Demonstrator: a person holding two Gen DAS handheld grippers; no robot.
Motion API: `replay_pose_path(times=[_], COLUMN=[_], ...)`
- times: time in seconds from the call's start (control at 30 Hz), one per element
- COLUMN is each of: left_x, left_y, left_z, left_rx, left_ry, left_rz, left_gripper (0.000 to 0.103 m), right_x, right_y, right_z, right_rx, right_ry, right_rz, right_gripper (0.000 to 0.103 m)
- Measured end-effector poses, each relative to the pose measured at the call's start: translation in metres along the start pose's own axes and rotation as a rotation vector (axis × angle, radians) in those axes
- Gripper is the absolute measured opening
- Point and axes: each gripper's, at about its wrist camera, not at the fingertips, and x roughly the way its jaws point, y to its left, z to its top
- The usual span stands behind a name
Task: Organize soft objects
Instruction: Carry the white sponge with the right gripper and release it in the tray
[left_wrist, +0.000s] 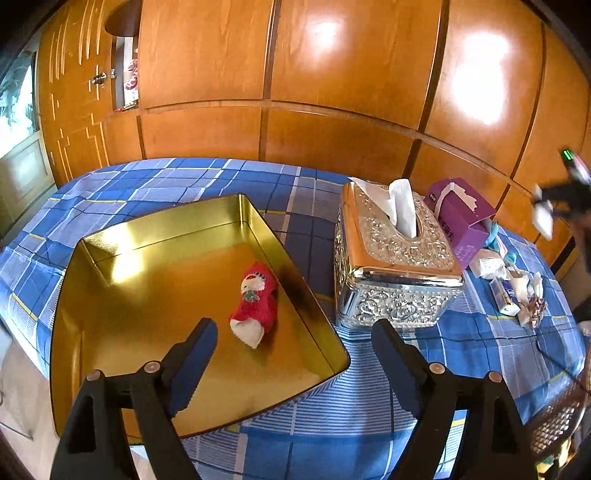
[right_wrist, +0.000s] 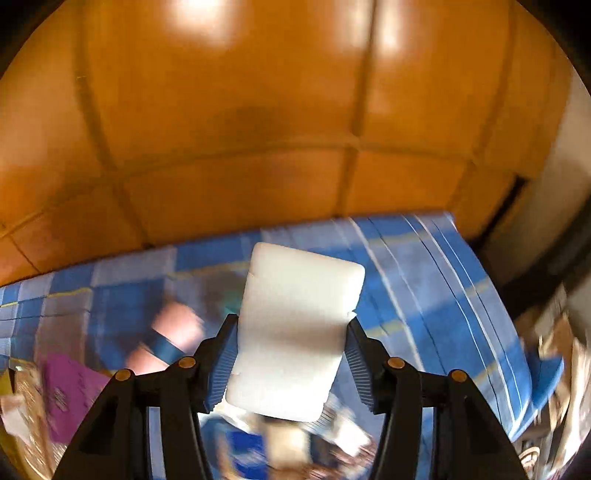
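Note:
A red and white plush stocking (left_wrist: 255, 299) lies on the floor of a gold metal tin (left_wrist: 166, 229), near its right wall. My left gripper (left_wrist: 295, 325) hangs above the tin's near corner, open and holding nothing, with the stocking just beyond its fingertips. My right gripper (right_wrist: 291, 321) is shut on a white soft foam block (right_wrist: 303, 280), held up over the blue plaid cloth; its blue pads (right_wrist: 221, 362) press the block's two sides. In the left wrist view that right gripper (left_wrist: 546, 210) shows blurred at the far right edge, above the table.
An ornate silver tissue box (left_wrist: 391, 266) stands right of the tin, with a purple tissue box (left_wrist: 461, 214) behind it. Several small loose items (left_wrist: 513, 280) lie at the right. Blue plaid cloth (left_wrist: 184, 177) covers the table. Wooden cabinet doors (left_wrist: 332, 92) rise behind.

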Motion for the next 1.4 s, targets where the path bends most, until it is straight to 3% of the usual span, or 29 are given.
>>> replay_pose_path(times=[0.17,0.37,0.6,0.77,0.93,1.1,1.4], left_x=[-0.006,-0.013,-0.02,-0.02,-0.022,-0.022,-0.024], left_y=[0.009,0.029,0.059,0.081,0.088,0.089,0.088], left_z=[-0.003,-0.007,-0.018,-0.024,-0.023,-0.023,-0.023], left_rx=[-0.016,-0.057,-0.124,-0.193,-0.212,-0.217,-0.206], left_ry=[-0.007,-0.014,-0.017,-0.012,-0.026,-0.026,-0.035], left_rz=[0.021,0.067,0.125,0.155,0.154,0.162,0.18], left_gripper=[0.091,0.094,0.094,0.094,0.094,0.094,0.094], right_x=[-0.026,-0.094,-0.123,-0.101,-0.084,-0.079,-0.107], right_y=[0.095,0.226,0.355,0.416,0.441,0.442,0.398], right_z=[0.026,-0.007,-0.106,-0.152,-0.176,-0.177,-0.179], right_rx=[-0.097,-0.344,-0.678,-0.744,-0.736,-0.71,-0.697], right_ry=[-0.083,-0.142,0.006,0.111,0.155,0.17,0.015], right_rz=[0.135,0.47,0.726,0.742,0.721,0.73,0.707], right_gripper=[0.056,0.056,0.057,0.058,0.063,0.077,0.077])
